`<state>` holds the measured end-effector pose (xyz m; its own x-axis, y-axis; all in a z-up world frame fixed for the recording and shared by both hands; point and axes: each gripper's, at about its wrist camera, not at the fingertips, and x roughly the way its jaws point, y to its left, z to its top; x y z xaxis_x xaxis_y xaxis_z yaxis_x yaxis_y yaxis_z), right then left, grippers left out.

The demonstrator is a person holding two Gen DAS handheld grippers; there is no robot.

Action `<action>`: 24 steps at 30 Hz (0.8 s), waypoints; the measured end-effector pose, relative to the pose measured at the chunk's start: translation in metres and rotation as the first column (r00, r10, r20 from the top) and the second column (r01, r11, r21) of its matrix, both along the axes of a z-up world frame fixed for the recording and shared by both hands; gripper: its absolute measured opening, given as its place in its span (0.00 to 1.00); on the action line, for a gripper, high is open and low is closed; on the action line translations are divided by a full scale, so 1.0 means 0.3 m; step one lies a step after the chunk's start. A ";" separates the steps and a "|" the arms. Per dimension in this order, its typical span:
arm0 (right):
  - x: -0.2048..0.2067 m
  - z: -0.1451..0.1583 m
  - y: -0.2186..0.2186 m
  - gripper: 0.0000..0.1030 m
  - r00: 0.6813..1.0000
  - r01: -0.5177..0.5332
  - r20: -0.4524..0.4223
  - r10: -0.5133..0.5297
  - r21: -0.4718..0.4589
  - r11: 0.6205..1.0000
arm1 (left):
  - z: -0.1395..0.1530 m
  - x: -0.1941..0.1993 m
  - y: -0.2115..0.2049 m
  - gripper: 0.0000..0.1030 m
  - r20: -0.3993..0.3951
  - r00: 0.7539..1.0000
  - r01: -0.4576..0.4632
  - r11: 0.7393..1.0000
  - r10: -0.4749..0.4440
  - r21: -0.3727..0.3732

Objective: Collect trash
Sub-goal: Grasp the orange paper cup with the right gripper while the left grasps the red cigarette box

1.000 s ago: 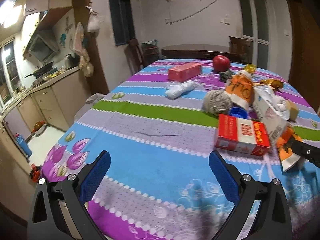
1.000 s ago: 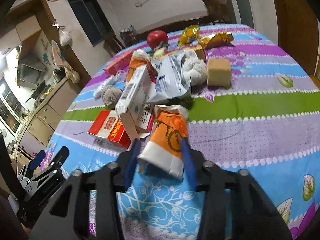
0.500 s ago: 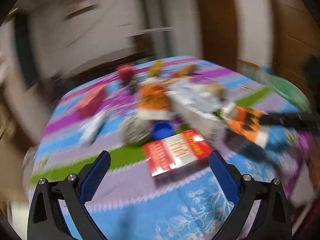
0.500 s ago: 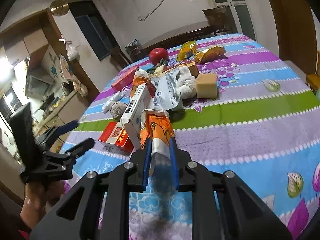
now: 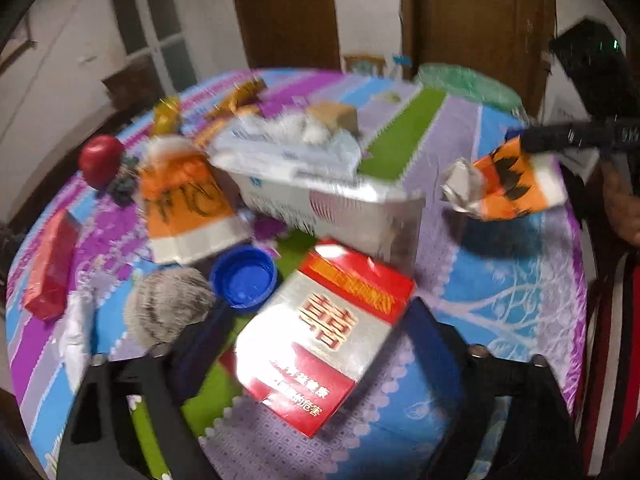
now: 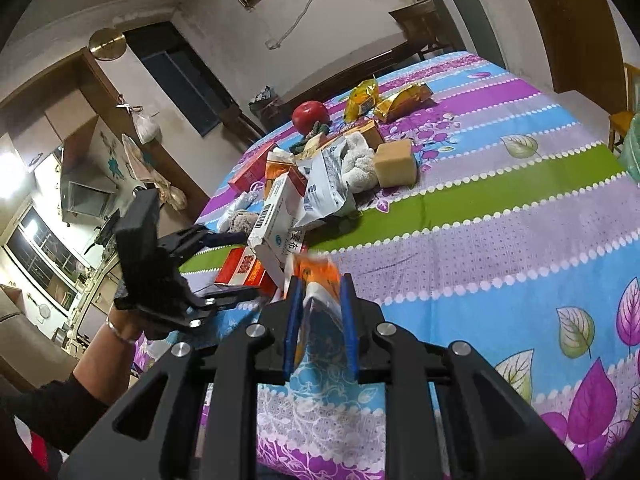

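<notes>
My right gripper (image 6: 319,304) is shut on an orange and white snack wrapper (image 6: 320,292) and holds it above the tablecloth; it also shows in the left wrist view (image 5: 512,186). My left gripper (image 5: 316,328) is open, its fingers on either side of a red and silver box (image 5: 326,334) lying on the table. The left gripper also shows in the right wrist view (image 6: 224,268), at the red box (image 6: 242,270). A pile of trash sits behind: a white carton (image 5: 320,196), an orange wrapper (image 5: 186,208), a blue cap (image 5: 243,276), a grey fuzzy ball (image 5: 168,306).
A red apple (image 5: 100,160), gold wrappers (image 6: 384,98), a tan block (image 6: 396,162) and a long red box (image 5: 50,268) lie farther on the striped tablecloth (image 6: 500,240). A green item (image 5: 464,80) sits past the far table edge. Kitchen cabinets (image 6: 60,128) stand to the left.
My left gripper has swung right and moved in so its fingers flank the red box. My right gripper closed on the orange wrapper and lifted it off the table.
</notes>
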<state>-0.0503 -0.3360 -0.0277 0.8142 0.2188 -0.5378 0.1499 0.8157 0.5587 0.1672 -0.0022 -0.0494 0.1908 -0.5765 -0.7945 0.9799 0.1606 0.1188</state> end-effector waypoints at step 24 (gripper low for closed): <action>0.037 -0.046 0.136 0.66 0.984 -0.159 -0.129 0.124 -0.308 0.938 | -0.010 -0.205 0.043 0.62 0.043 0.977 -0.208 0.978 0.209 -0.026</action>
